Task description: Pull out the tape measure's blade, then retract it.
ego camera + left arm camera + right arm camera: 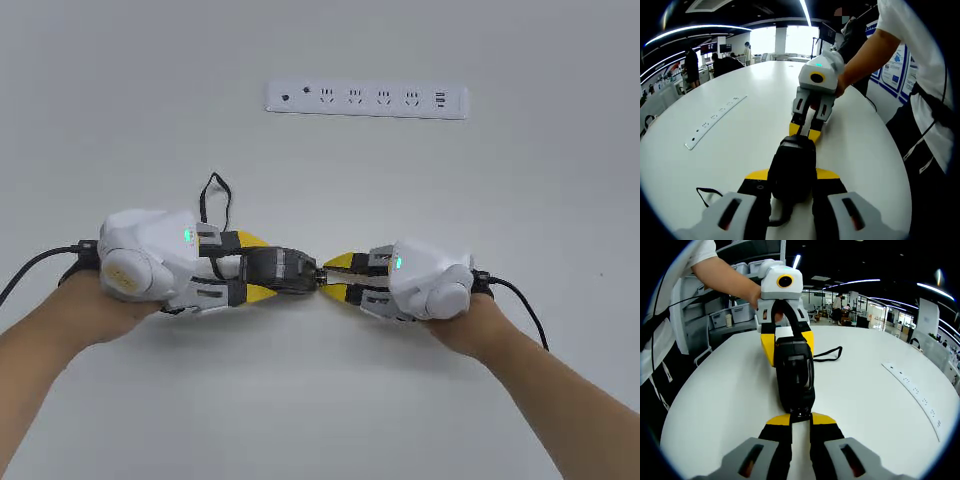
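Observation:
A dark grey tape measure (278,270) is held just above the white table, its case clamped between the yellow-tipped jaws of my left gripper (258,266). The left gripper view has the case (792,170) running forward from those jaws. My right gripper (328,277) meets the case's mouth from the right, its jaws shut on the blade's end hook (799,415). In the right gripper view the case (795,372) begins right at my fingertips (780,421), so hardly any blade is out. A black wrist strap (215,190) loops off the case's rear.
A white power strip (366,99) lies on the table (320,400) beyond the grippers. Black cables trail from both grippers toward the person's arms. Open tabletop lies on all sides. People and desks stand far off in the room.

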Motion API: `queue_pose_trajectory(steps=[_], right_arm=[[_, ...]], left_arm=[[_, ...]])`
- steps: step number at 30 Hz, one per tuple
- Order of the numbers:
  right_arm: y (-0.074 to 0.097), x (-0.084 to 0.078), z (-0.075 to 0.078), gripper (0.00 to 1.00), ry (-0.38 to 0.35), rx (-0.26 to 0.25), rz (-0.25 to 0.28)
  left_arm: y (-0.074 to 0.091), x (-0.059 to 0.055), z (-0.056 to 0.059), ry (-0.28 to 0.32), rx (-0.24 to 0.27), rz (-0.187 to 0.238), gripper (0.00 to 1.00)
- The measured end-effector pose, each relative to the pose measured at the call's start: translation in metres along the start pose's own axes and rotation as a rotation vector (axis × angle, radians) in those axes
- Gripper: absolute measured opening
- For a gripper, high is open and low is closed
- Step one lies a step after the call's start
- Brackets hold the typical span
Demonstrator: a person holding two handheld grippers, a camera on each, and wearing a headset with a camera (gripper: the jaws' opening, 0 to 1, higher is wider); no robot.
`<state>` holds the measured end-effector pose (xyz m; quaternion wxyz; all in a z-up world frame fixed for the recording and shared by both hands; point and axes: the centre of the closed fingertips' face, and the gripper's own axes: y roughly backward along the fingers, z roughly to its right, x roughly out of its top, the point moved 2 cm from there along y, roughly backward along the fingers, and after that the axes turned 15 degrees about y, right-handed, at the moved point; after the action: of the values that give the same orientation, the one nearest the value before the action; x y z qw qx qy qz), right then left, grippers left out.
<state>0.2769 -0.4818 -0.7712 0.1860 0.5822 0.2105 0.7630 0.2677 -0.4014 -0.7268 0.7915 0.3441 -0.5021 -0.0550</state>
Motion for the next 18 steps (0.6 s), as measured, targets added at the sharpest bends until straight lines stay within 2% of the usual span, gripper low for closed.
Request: queue_pose_trajectory(steps=[18], right_arm=[[0.0004,0.0003,0.0018,0.09,-0.007,0.003,0.0]], left_arm=[[-0.0007,-0.0018,-0.0014,0.004,-0.004,-0.008,0.26]])
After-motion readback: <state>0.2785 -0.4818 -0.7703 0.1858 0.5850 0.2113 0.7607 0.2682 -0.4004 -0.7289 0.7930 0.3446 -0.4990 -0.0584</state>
